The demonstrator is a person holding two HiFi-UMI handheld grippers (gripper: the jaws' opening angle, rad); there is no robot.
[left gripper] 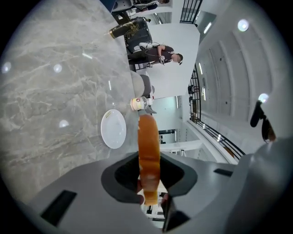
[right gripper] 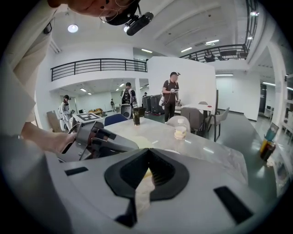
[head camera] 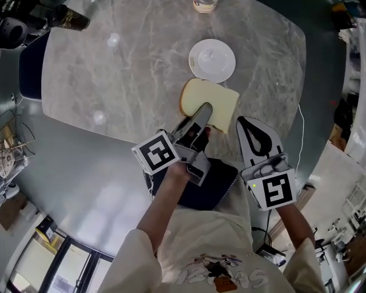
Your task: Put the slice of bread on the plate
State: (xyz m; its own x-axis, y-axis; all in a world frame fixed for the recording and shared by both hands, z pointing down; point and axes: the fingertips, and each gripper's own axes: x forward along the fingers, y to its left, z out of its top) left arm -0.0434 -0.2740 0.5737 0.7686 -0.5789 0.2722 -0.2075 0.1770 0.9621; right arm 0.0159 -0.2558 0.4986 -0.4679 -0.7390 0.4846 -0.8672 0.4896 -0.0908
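A slice of bread (head camera: 213, 98) with a brown crust hangs just over the near side of the marble table (head camera: 131, 63), with my left gripper (head camera: 204, 110) shut on its near edge. In the left gripper view the bread (left gripper: 149, 137) stands edge-on between the jaws of the left gripper (left gripper: 149, 180). The small white plate (head camera: 212, 60) sits on the table just beyond the bread and holds nothing; the left gripper view shows the plate (left gripper: 113, 129) to the left of the slice. My right gripper (head camera: 241, 121) hovers to the right of the bread, shut, with nothing held (right gripper: 145, 171).
A lidded cup (head camera: 204, 4) stands at the table's far edge and a dark bottle (head camera: 71, 20) at the far left. A blue chair (head camera: 28, 63) is left of the table, a dark seat (head camera: 220, 180) below me. People stand far behind (right gripper: 172, 93).
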